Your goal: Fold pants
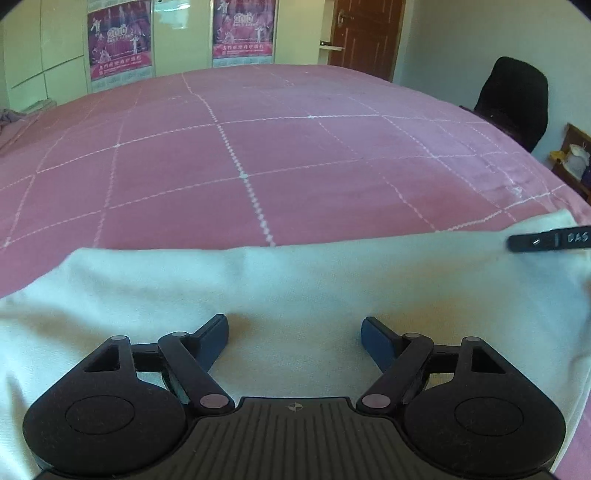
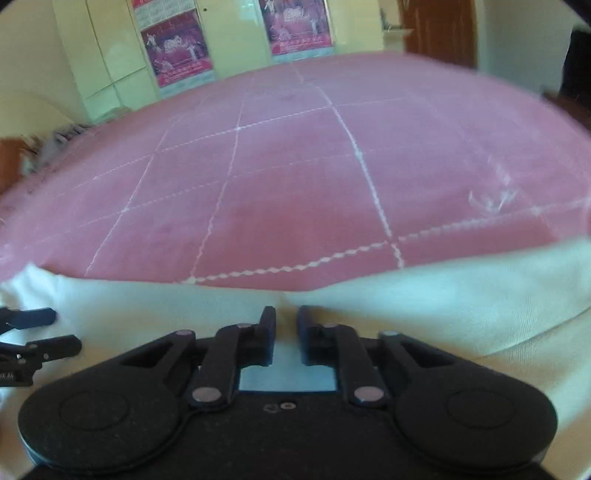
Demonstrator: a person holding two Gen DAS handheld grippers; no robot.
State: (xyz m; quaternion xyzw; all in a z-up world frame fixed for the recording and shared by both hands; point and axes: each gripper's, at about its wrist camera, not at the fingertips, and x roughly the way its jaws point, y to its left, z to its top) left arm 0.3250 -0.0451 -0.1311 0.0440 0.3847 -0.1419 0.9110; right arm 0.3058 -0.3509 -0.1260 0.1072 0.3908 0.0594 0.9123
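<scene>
Through the left wrist camera I am looking at the left gripper sitting in the lower middle of the frame, its two fingers standing wide apart with nothing pinched between them; only flat cloth is showing in the gap. The pants, a cream-white fabric, are lying across the whole lower half of the picture, their far edge running as a smooth line from lower left to the right side. Beyond that edge the pink bedspread with its white stitched grid is filling the middle of the frame. At the right edge, a black fingertip of the right gripper is poking in over the fabric. Two pink posters are hanging on the pale cabinets at the top, a brown door is showing at upper right, and a black chair is standing at the right

Through the right wrist camera, which is somewhat blurred, I am seeing the right gripper in the lower middle with its fingers drawn close, a narrow slit between them; cloth lies under that slit, but I cannot tell whether it is caught. The pants are spreading across the lower part, bunching upward at the right. The left gripper's fingers are entering at the lower left edge, spread apart above the fabric
</scene>
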